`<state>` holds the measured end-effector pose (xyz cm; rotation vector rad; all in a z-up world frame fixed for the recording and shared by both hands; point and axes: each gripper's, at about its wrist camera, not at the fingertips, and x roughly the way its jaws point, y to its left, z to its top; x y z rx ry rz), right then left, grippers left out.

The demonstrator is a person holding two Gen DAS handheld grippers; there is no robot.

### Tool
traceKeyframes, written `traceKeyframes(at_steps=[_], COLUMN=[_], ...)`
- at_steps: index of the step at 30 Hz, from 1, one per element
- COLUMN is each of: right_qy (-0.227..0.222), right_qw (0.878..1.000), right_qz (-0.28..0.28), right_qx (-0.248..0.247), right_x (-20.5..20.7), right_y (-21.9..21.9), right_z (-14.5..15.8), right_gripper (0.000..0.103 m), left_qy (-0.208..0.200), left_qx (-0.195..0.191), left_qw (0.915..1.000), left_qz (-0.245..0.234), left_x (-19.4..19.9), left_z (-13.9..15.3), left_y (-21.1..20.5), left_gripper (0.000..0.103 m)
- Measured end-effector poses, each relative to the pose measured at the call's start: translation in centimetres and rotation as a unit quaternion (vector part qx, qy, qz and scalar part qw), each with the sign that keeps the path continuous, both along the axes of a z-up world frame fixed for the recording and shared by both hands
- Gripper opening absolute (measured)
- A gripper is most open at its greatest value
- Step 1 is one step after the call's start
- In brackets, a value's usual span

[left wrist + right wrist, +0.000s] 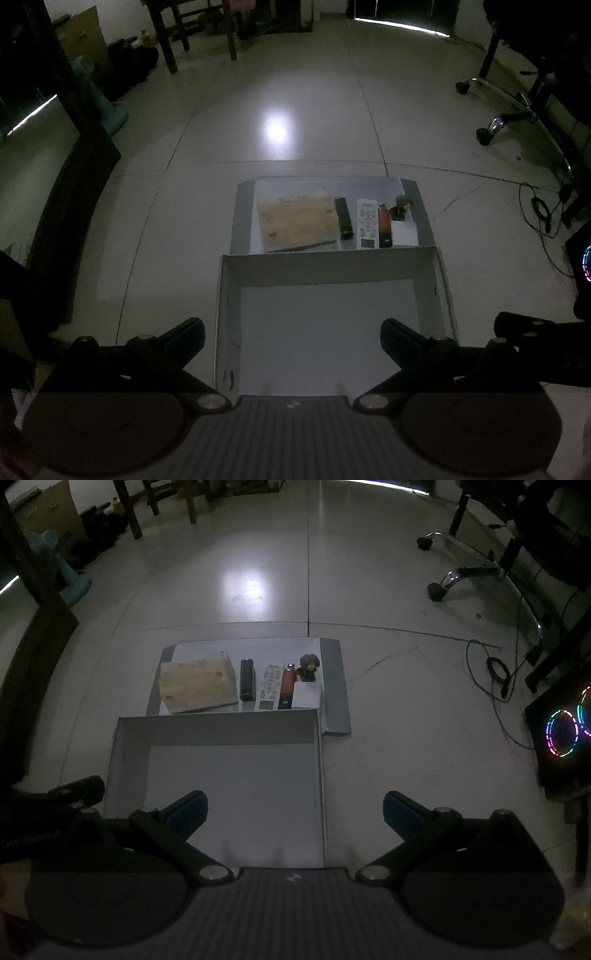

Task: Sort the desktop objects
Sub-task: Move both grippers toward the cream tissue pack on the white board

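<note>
An empty white box (pixel 328 269) (pixel 229 731) lies on the floor just ahead of both grippers. Behind it a grey tray (pixel 242 214) (pixel 334 686) holds a tan cardboard box (pixel 297 219) (pixel 197 685), a black cylinder (pixel 342 218) (pixel 246 679), a printed card (pixel 367 223) (pixel 269 686), an orange-and-black stick (pixel 384 225) (pixel 286 686), a small figurine (pixel 402 205) (pixel 308 666) and a white card (pixel 404 232) (pixel 308 696). My left gripper (pixel 293 339) is open and empty above the white box. My right gripper (pixel 295 812) is open and empty over the box's right edge.
Pale tiled floor all round. An office chair base (pixel 517 114) (pixel 465 572) and cables (pixel 495 672) lie to the right, with a lit computer case (pixel 565 731). Dark wooden furniture (pixel 70 177) stands at the left, table legs (pixel 166 44) at the back.
</note>
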<state>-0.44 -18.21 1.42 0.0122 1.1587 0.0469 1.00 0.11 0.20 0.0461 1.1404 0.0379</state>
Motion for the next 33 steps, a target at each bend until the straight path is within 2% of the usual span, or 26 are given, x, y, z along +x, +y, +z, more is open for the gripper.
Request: traceKeyframes(at_steps=[5, 8, 13, 18, 22, 28, 33], right_qy=[0.003, 0.013, 0.03, 0.018, 0.012, -0.002, -0.004], right_qw=[1.0, 1.0, 0.998, 0.999, 0.999, 1.0, 1.0], right_qz=[-0.011, -0.023, -0.053, -0.04, -0.035, -0.012, 0.004], right_qx=[-0.006, 0.005, 0.03, 0.02, 0.023, 0.024, 0.021], right_x=[0.4, 0.8, 0.7, 0.7, 1.5, 4.2, 6.8], right_y=[-0.2, -0.6, -2.0, -2.2, -2.0, -1.0, 0.2], right_z=[0.8, 1.8, 3.6, 5.4, 6.4, 6.6, 4.6], right_gripper=[0.103, 0.103, 0.103, 0.103, 0.103, 0.103, 0.103], left_qy=[-0.009, -0.007, 0.013, -0.004, -0.011, -0.027, -0.042], left_qx=[0.015, 0.027, -0.013, -0.002, 0.003, 0.02, 0.017], left_qw=[0.9998, 0.9996, 0.9997, 1.0, 0.9999, 0.9994, 0.9989], left_qz=[-0.005, 0.01, 0.017, -0.005, -0.001, -0.007, 0.007], left_x=[0.0, 0.0, 0.4, 1.0, 2.5, 4.3, 6.3], left_z=[0.7, 1.6, 3.5, 5.2, 5.9, 5.7, 3.5], left_y=[-0.1, 0.3, 0.7, 0.8, 1.3, 2.3, 3.6], left_gripper=[0.103, 0.103, 0.103, 0.103, 0.103, 0.103, 0.103])
